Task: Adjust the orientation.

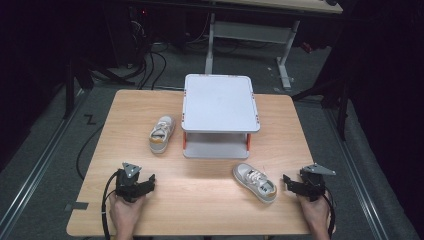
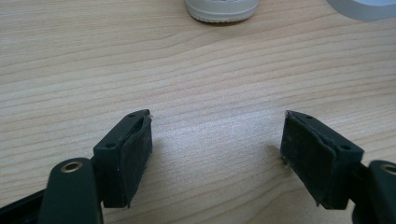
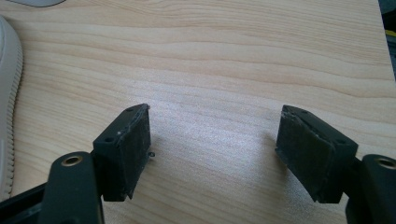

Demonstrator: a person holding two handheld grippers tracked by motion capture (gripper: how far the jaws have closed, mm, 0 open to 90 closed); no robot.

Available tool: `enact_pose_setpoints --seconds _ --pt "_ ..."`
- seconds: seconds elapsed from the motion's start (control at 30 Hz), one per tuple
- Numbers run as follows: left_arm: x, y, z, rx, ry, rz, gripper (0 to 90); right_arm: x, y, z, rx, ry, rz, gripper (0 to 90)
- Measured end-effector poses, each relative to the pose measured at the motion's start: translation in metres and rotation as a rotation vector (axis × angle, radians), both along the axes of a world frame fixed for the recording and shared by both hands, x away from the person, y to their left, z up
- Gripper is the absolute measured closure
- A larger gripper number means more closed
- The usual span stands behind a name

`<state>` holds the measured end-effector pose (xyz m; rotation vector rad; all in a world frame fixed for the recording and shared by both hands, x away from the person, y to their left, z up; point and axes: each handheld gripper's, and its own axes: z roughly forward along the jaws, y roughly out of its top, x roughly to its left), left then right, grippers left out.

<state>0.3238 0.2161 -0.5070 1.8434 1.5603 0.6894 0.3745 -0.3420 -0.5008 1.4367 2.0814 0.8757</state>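
Setting: dark room, wooden desk (image 1: 200, 187) carrying a white two-tier shelf (image 1: 220, 102) and two small shoes.
Left gripper (image 1: 148, 181): jaws apart, empty, low over bare wood.
Right gripper (image 1: 288, 181): jaws apart, empty.
Near shoe (image 1: 255, 181): just off the right jaws' left side, long axis slanting across their line; likely the right hand's pick.
Far shoe (image 1: 162, 133): well ahead of the left jaws, lying lengthwise away.
View difference: right gripper view catches the near shoe's ribbed sole (image 3: 9, 93) at its edge; high view gives the whole layout.
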Motion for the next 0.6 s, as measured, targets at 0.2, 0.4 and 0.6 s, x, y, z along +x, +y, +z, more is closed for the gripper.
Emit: enact_pose_setpoints --seconds 0.2,0.4,0.6 --pt "0.0 0.0001 0.0001 0.0 -0.001 -0.009 25.3 0.0002 0.0 0.0 0.0 -0.001 0.005 26.0" --pt "0.0001 0.0001 0.0 0.001 -0.003 -0.016 26.1 -0.0004 0.0 0.0002 -0.001 -0.003 0.01 28.3" --pt "0.0001 -0.0003 0.0001 -0.001 -0.003 -0.009 26.6 -0.0013 -0.0001 0.0002 0.004 -0.006 0.017 30.9"
